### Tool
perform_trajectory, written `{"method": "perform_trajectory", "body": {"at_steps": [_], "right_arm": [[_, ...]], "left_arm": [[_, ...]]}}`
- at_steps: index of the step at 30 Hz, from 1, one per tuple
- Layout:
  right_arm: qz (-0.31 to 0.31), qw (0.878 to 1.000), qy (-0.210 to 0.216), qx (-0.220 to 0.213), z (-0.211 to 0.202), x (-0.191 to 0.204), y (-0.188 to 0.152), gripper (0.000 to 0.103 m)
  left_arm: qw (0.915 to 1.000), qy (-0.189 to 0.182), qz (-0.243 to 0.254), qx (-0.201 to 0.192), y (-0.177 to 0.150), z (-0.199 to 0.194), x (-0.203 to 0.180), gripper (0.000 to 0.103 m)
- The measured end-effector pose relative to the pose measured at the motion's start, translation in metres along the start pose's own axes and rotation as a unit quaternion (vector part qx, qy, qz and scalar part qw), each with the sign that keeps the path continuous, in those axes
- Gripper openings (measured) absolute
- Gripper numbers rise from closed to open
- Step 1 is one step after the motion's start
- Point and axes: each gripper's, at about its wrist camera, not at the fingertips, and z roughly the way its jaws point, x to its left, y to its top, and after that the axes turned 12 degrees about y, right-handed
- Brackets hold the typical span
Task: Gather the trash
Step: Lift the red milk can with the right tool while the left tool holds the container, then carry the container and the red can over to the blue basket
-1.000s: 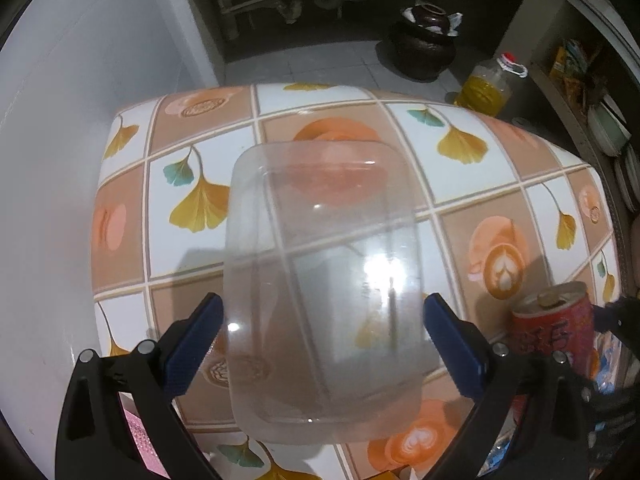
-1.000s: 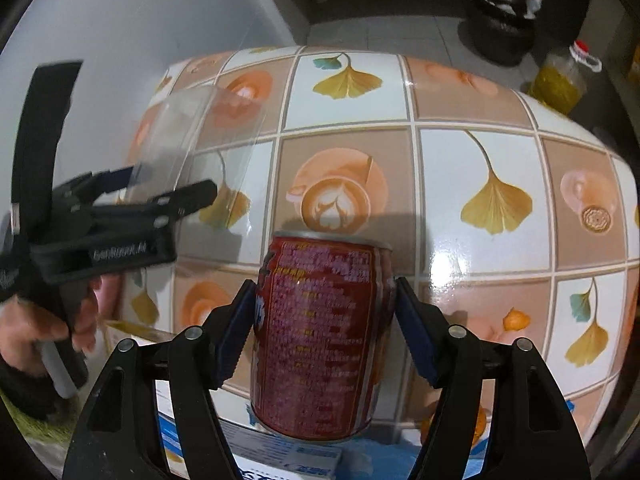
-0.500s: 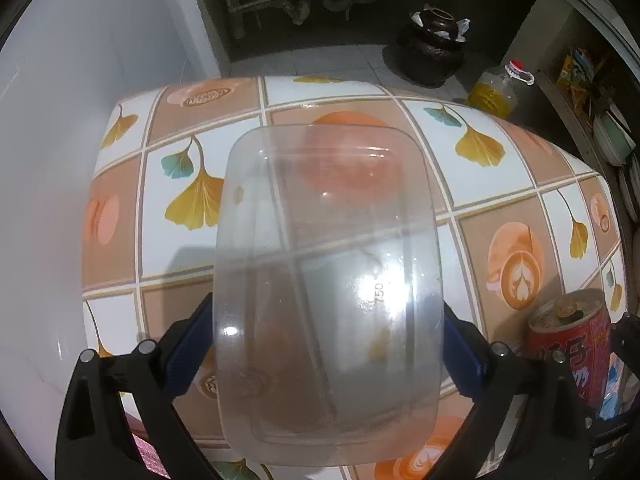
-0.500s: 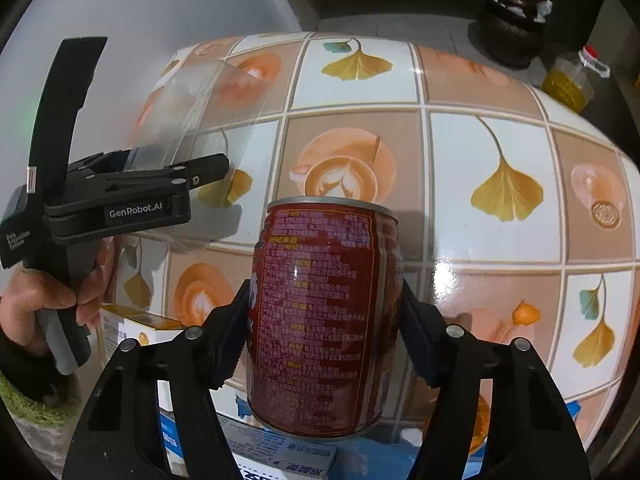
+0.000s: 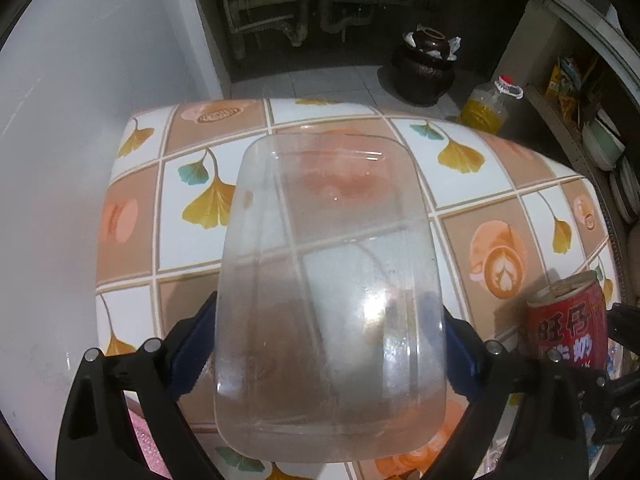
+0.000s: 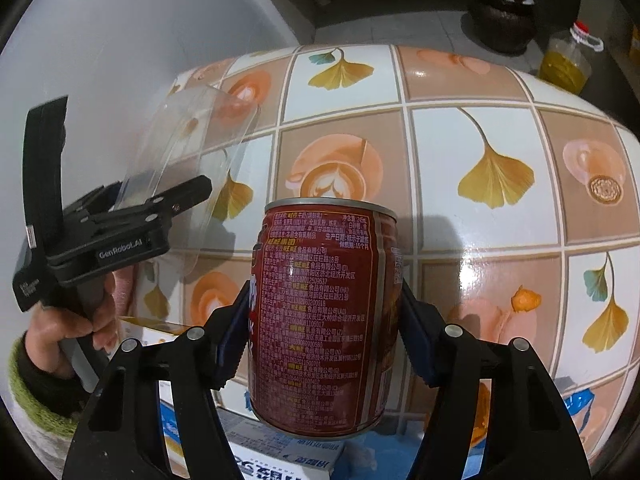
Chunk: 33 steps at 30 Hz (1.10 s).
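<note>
- Tiled, in a ginkgo-leaf and coffee-cup print: bench [image 6: 472,92], spread under both views.
- Clear plastic: container [image 5: 332,248], pinched at both sides in left hand-held gripper [image 5: 330,344], held up over bench.
- Red metal: can [image 6: 324,320], upright, clamped between blue pads of right hand-held gripper [image 6: 320,328], above bench's near edge.
- Bare: left hand [image 6: 76,320], wrapped round left grip handle.

Tabletop [image 6: 472,80]: tan and white squares, yellow ginkgo leaves, orange latte cups. Can [image 6: 324,320] dark red, yellow print. Container [image 5: 328,248] clear; gripper pads [image 6: 416,340] blue.
</note>
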Motion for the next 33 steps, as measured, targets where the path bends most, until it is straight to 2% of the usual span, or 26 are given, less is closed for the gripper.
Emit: {"method": "perform_trajectory", "body": {"at_steps": [10, 17, 24, 33], "right_arm": [[0.008, 0.999, 0.04, -0.023, -0.034, 0.004, -0.006, 0.063], [0.016, 0.995, 0.083, -0.054, -0.071, 0.009, -0.021, 0.063], [0.038, 0.986, 0.122, -0.103, -0.129, -0.009, -0.059, 0.063], [0.09, 0.971, 0.14, -0.171, -0.204, -0.069, -0.129, 0.063]], "left_arm": [[0.9991, -0.013, -0.014, -0.038, -0.005, -0.042, 0.003, 0.093], [0.9963, -0.042, -0.003, -0.075, -0.011, -0.095, -0.01, 0.093], [0.9885, -0.092, 0.032, -0.116, -0.021, -0.153, -0.048, 0.093], [0.9714, -0.169, 0.105, -0.129, -0.04, -0.204, -0.143, 0.093]]}}
